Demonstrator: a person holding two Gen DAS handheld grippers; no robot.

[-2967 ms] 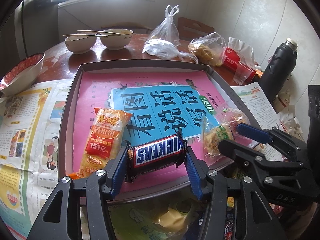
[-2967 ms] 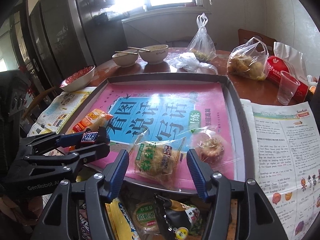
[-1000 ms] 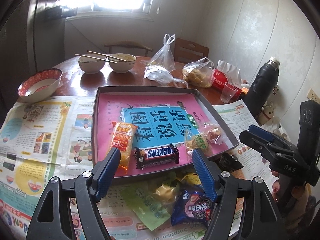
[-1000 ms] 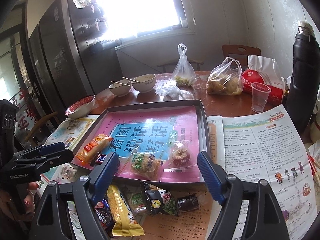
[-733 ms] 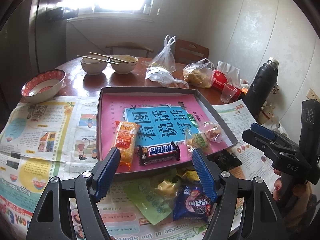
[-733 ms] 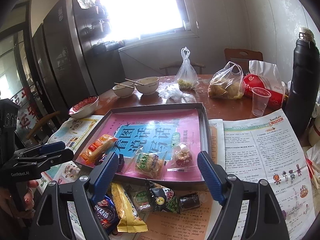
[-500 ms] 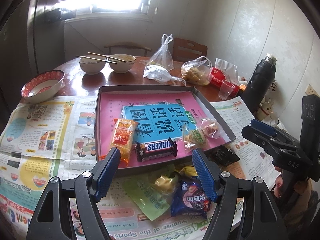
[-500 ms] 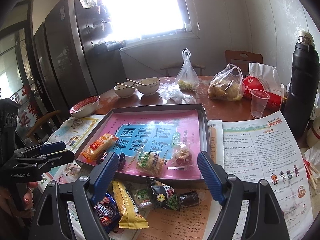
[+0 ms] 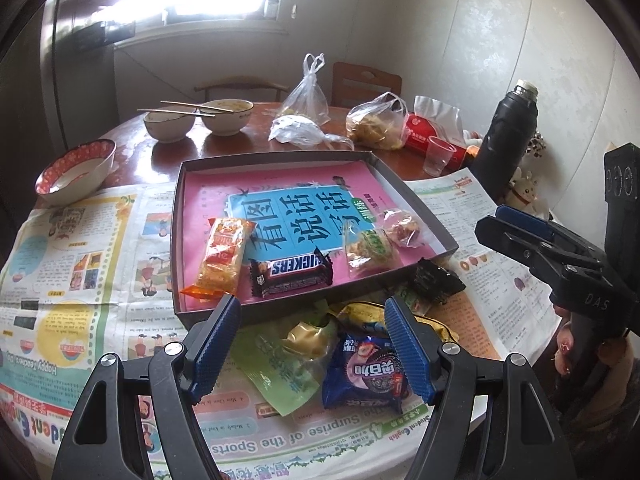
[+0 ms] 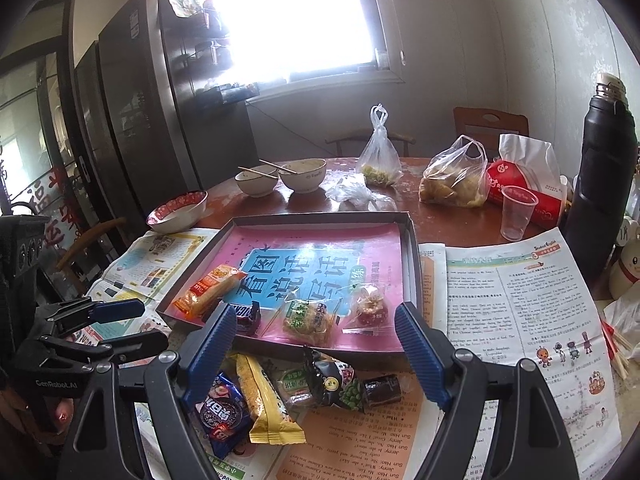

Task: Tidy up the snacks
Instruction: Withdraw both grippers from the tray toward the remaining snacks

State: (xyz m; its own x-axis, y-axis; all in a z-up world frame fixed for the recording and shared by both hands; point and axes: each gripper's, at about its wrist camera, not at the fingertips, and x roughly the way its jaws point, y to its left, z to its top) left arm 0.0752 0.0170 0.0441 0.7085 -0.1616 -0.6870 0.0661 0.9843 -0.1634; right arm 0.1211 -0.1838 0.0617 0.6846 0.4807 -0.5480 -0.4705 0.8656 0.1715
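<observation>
Around the round worktop (image 9: 132, 152), two white bowls (image 9: 200, 122) with chopsticks across them are sitting at the far side, a red-patterned bowl (image 9: 74, 170) is standing at the left, and knotted plastic bags (image 9: 376, 126), a red tissue pack (image 9: 432, 138), a clear plastic cup (image 9: 439, 155) and a tall black flask (image 9: 508, 140) are crowding the right. Newspapers (image 9: 68, 248) are covering the near half of the worktop. A shallow grey tray (image 9: 280, 311) lined with a pink and blue booklet is lying on them, and its near wall is standing between both tools and the snacks already inside. In the tray, lined up along the near edge, an orange rice-cracker pack (image 9: 222, 254) is lying at the left, a Snickers bar (image 9: 292, 272) beside it, then a clear-wrapped green-label pastry (image 9: 370, 248) and a clear-wrapped red-brown sweet (image 9: 400, 226). Loose on the newspaper in front of the tray, a heap of snacks is waiting: a blue cookie pack (image 9: 366, 374), a pale green wrapper (image 9: 276, 368), a yellow wafer pack (image 10: 266, 400), a black pea pack (image 10: 336, 380) and a small dark bar (image 10: 382, 388). The left tool (image 9: 312, 340) is hovering over the heap with its blue-padded fingers spread wide and gripping nothing. The right tool (image 10: 316, 344) is likewise hanging spread and empty just above the heap.
</observation>
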